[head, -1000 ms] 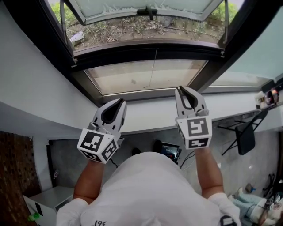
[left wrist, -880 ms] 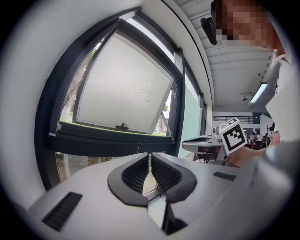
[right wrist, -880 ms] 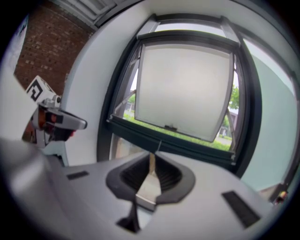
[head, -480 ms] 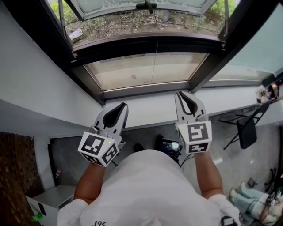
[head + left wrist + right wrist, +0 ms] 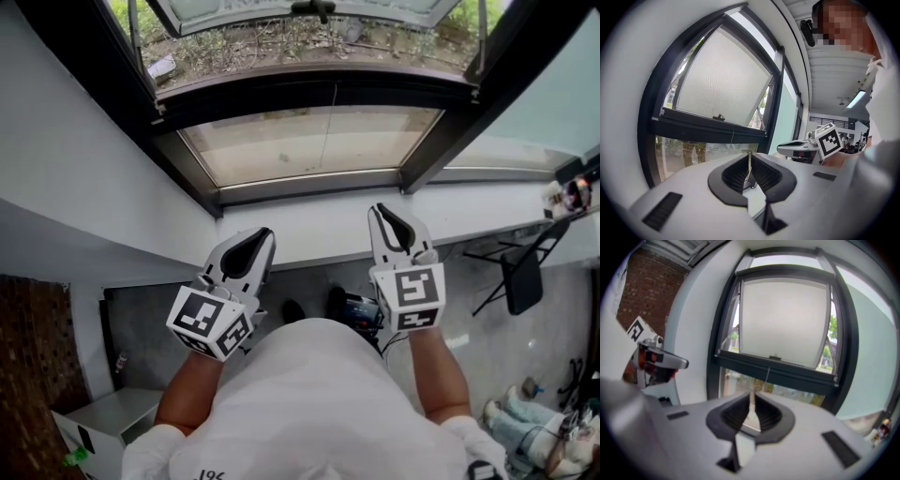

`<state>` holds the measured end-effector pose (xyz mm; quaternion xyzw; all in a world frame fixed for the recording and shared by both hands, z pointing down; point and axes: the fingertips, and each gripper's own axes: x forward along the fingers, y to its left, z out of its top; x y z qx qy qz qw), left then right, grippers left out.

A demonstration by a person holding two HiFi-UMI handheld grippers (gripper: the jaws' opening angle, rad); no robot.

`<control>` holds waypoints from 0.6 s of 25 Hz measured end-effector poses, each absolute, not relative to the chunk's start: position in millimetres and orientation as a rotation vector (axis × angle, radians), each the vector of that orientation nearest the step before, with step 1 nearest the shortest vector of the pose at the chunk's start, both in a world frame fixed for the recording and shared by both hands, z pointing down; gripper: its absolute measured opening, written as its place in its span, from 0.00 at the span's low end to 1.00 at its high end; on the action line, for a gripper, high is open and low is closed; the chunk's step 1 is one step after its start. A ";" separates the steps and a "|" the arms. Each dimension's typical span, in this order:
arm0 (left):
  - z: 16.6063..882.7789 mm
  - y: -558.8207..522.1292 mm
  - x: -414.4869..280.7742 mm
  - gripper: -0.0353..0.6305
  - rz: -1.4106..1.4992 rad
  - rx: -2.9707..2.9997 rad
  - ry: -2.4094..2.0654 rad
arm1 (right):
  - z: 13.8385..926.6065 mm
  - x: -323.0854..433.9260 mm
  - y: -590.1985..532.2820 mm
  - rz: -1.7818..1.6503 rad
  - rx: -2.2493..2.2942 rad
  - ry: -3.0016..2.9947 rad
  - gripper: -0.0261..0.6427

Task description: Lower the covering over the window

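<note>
While the left gripper (image 5: 262,234) and right gripper (image 5: 382,212) hang clenched on nothing before the sill (image 5: 309,230), the window (image 5: 314,141) beyond shows bare glass.
Each gripper's jaws meet with nothing between them. Past the sill, the lower pane (image 5: 787,391) and tilted-out sash (image 5: 785,319) stand uncovered; no covering shows in any view, so it probably sits rolled up above. A thin cord (image 5: 768,372) hangs at the crossbar (image 5: 797,375); if that is the pull, it wants a square pinch and a straight, even draw downward.

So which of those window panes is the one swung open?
The upper pane, tilted outward above the dark crossbar. The lower pane and the pale green side pane sit closed in their frames.
</note>
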<state>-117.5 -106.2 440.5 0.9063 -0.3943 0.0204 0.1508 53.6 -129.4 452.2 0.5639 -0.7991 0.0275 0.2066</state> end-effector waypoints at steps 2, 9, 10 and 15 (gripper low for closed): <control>442.4 -102.1 -114.2 0.10 0.059 2.597 -1.127 | 453.7 54.5 -127.1 0.083 1.562 -2.232 0.11; 449.3 -95.2 -102.8 0.10 0.064 2.558 -1.141 | 457.9 64.5 -121.8 0.093 1.524 -2.258 0.11; 449.9 -94.8 -100.5 0.10 0.064 2.551 -1.147 | 458.7 67.6 -120.9 0.097 1.518 -2.260 0.11; 451.2 -92.0 -81.7 0.10 0.060 2.516 -1.175 | 463.1 89.6 -113.3 0.119 1.488 -2.273 0.11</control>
